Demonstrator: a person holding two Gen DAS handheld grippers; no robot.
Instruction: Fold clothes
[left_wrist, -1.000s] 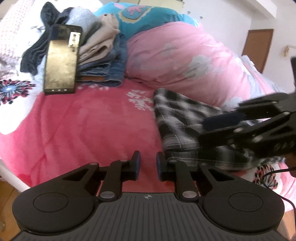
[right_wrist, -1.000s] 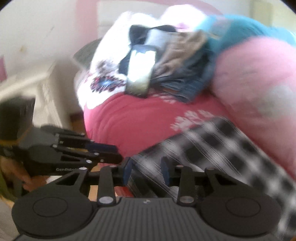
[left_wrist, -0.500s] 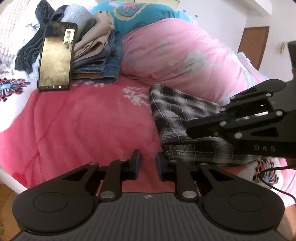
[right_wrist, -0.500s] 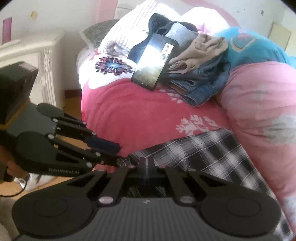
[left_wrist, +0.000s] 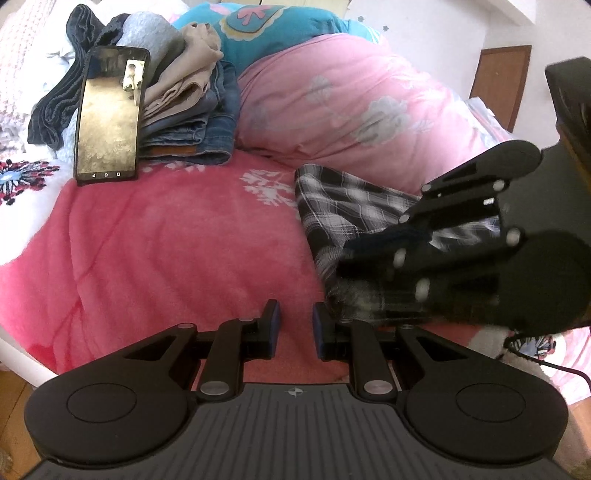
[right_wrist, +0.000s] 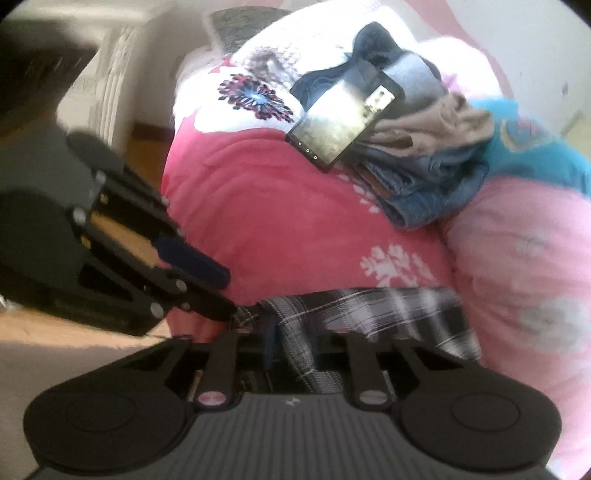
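Note:
A black-and-white plaid garment (left_wrist: 343, 206) lies folded on the red blanket (left_wrist: 166, 236), against a pink duvet. My left gripper (left_wrist: 294, 326) is open and empty, low over the blanket just left of the garment's near corner. My right gripper (right_wrist: 291, 343) has the plaid cloth (right_wrist: 369, 306) bunched between its fingers and is shut on it. It also shows in the left wrist view (left_wrist: 373, 258), blurred, over the garment's near edge. The left gripper shows in the right wrist view (right_wrist: 218, 291) beside the cloth's corner.
A stack of folded jeans and tops (left_wrist: 192, 107) sits at the back of the bed with a phone (left_wrist: 109, 114) leaning on it. A pink duvet (left_wrist: 362, 110) bulges behind the garment. The bed edge and wooden floor (right_wrist: 147, 136) lie to the left.
My right gripper has closed on the plaid garment's near edge and pulled it up. The left gripper has stayed open and moved slightly closer to the bed.

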